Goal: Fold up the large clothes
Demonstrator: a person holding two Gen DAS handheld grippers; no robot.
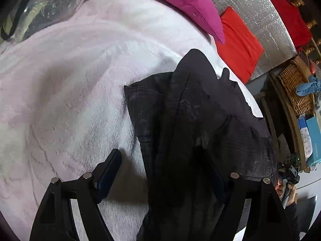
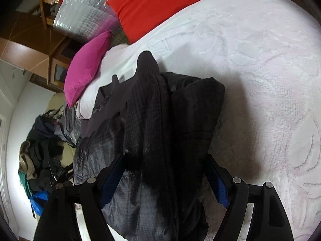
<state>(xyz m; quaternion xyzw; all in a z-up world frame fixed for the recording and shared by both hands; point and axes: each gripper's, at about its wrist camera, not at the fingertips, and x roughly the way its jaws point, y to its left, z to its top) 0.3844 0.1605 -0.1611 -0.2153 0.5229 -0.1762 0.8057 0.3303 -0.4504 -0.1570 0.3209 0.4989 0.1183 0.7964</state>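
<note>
We hover both tools over the dark jacket [image 1: 192, 124], which lies bunched in a narrow heap on the pale fleece blanket [image 1: 66, 92], at twelve o'clock from each. The left gripper [image 1: 166, 172] and right gripper [image 2: 166, 172] stand apart, fabric lying between their fingers unpinched. We judge the risk is closing on several layers together, dragging the stack askew.

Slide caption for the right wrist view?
Open right gripper straddles a folded black jacket on the white blanket.
</note>
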